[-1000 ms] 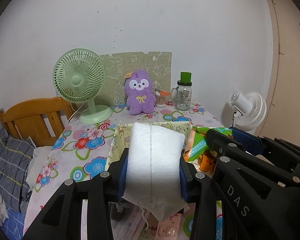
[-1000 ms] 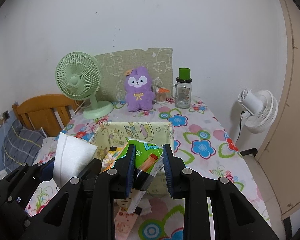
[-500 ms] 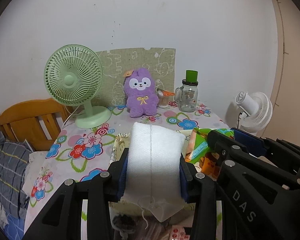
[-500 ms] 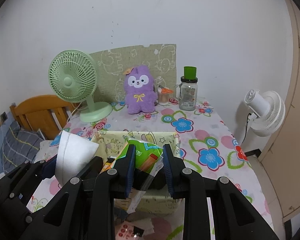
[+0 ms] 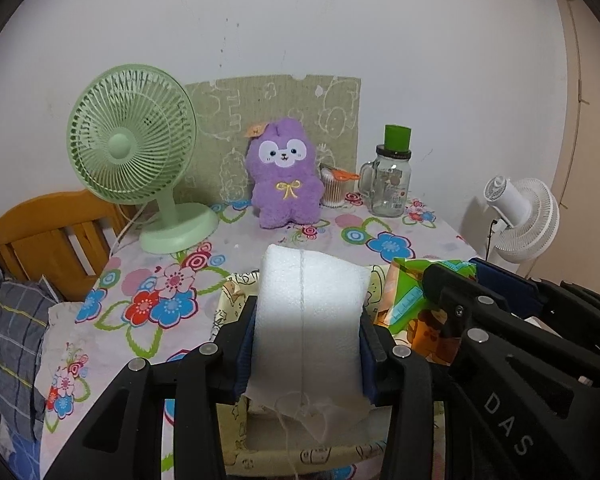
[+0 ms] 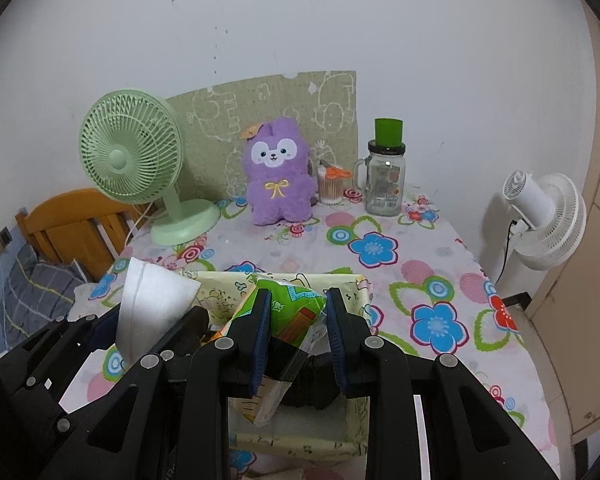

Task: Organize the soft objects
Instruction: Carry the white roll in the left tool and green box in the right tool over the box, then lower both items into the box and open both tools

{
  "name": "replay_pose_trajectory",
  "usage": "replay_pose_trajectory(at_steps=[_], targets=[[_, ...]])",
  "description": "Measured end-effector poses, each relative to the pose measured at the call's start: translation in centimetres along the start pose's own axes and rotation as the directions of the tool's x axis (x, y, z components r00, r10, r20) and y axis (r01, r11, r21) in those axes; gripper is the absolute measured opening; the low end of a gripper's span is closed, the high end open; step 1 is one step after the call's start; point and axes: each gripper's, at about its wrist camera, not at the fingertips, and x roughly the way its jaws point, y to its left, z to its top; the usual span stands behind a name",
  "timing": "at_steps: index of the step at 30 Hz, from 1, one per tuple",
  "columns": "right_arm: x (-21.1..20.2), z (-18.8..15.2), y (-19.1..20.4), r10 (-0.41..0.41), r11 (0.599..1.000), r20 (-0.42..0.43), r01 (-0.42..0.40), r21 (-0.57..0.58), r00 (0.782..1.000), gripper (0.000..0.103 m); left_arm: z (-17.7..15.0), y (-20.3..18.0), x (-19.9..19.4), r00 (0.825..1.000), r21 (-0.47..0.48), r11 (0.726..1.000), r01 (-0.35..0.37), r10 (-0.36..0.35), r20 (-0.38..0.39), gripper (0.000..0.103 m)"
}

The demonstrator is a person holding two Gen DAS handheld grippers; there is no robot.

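Only the right wrist shows the box (image 6: 356,432) interior — white floor (dark item inside).

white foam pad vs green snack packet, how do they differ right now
The white foam pad is plain, thick and blocky; the green snack packet is thin, glossy and printed. The pad fills the left gripper and stands upright, while the packet sits tilted in the right gripper, which is less spread. Both are clamped between blue pads above the yellow fabric box.
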Motion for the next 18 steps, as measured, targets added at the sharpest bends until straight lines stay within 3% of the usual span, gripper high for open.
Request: replay_pose_trajectory(at_steps=[3, 8, 18], targets=[[0.8, -0.1, -0.2, 0.002, 1.0, -0.01, -0.002, 0.003, 1.0, 0.03, -0.1, 0.1, 0.7, 1.0, 0.004, 1.0, -0.002, 0.002, -0.012, 0.05], [2.0, -0.3, -0.4, 0.002, 1.0, -0.025, -0.001, 0.01, 1.0, 0.03, -0.6, 0.1, 1.5, 0.999, 0.027, 0.999, -0.026, 0.027, -0.034, 0.067], [3.5, -0.2, -0.4, -0.019, 1.0, -0.027, 0.02, 0.003, 0.999, 0.029, -1.3, 0.6, 1.9, 0.997, 0.038, 0.998, -0.041, 0.043, -0.063, 0.082]])
